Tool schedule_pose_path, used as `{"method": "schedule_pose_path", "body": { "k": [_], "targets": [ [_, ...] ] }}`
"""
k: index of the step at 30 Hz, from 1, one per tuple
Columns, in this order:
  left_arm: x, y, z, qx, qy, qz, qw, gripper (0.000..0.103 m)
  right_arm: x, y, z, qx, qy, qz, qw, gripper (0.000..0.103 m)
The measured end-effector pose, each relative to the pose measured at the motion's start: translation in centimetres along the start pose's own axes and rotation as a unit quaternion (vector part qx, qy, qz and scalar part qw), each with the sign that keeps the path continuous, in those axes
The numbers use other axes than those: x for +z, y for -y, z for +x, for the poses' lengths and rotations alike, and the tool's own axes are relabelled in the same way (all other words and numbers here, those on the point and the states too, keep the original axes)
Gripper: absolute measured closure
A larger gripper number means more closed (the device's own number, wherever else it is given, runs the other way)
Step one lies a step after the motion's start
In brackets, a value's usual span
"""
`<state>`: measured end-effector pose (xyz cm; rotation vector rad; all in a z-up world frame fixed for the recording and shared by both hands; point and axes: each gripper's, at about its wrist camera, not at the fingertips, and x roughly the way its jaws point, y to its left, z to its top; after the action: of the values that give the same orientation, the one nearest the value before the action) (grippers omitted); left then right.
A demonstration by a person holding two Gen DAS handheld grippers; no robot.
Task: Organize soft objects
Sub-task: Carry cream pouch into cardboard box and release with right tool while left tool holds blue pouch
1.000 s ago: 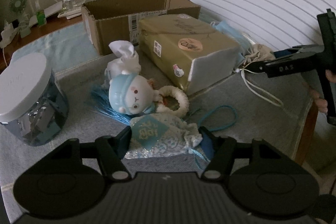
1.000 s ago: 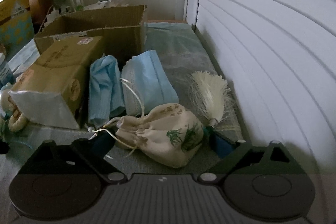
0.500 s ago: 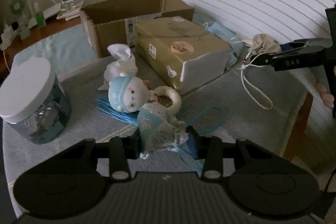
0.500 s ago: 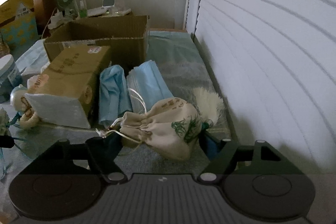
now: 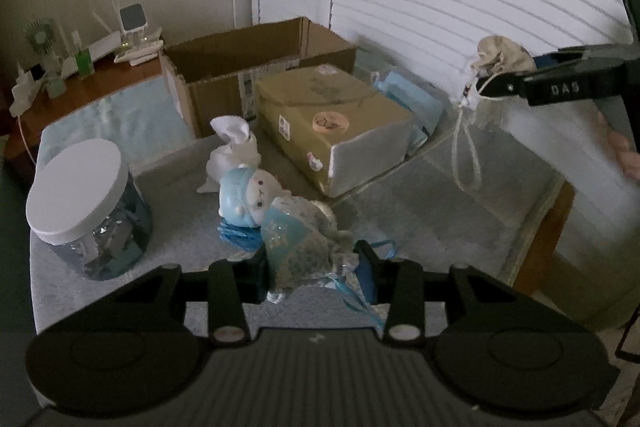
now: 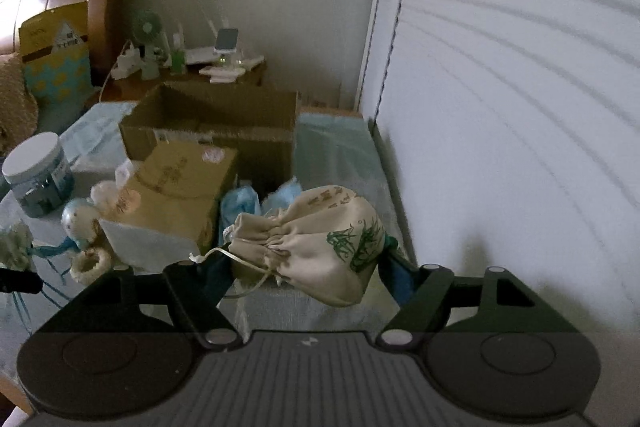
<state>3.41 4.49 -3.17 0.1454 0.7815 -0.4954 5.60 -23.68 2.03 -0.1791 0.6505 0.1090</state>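
Observation:
My left gripper (image 5: 310,267) is shut on a blue-and-white patterned sachet (image 5: 304,239) and holds it above the grey cloth. Its blue cord (image 5: 360,299) hangs down. My right gripper (image 6: 304,267) is shut on a cream drawstring pouch (image 6: 320,243) with a green bamboo print, lifted off the table. This pouch also shows in the left wrist view (image 5: 500,57), high at the right, with its strings dangling. A blue-hatted doll (image 5: 252,197) and a white pouch (image 5: 234,147) lie on the cloth. An open cardboard box (image 5: 256,67) stands at the back.
A tan paper-wrapped box (image 5: 336,123) lies in the middle. Blue face masks (image 5: 416,99) lie behind it. A white-lidded jar (image 5: 88,211) stands at the left. A white ring (image 6: 90,263) lies near the doll. The table edge (image 5: 540,239) drops off at the right. Blinds (image 6: 520,107) run along the right.
Both grippers have closed on their pouches and lifted them off the table. The views have risen and pulled back, and the cream pouch has left its white tassel spot.

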Motion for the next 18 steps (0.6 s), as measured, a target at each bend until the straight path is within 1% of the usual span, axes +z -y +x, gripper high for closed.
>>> {"method": "schedule_pose_path", "body": {
  "k": [3, 9, 14, 18],
  "targets": [
    [-0.1, 0.0, -0.7, -0.001, 0.01, 0.001, 1.0, 0.062, 1.0, -0.3, -0.9, 0.0, 0.01, -0.006, 1.0, 0.023],
    [-0.6, 0.0, -2.1, 0.002, 0.028, -0.002, 0.9996, 0.063, 3.8, -0.9, -1.9, 0.02, 0.027, -0.009, 0.999, 0.023],
    [-1.0, -0.2, -3.1, 0.001, 0.044, -0.01, 0.999, 0.063, 7.2, -2.0, -1.7, 0.04, 0.046, -0.021, 0.998, 0.023],
    [-1.3, -0.5, -3.4, 0.004, 0.048, -0.017, 0.9987, 0.063, 10.6, -3.2, -1.0, 0.066, 0.056, -0.031, 0.996, 0.023]
  ]
}}
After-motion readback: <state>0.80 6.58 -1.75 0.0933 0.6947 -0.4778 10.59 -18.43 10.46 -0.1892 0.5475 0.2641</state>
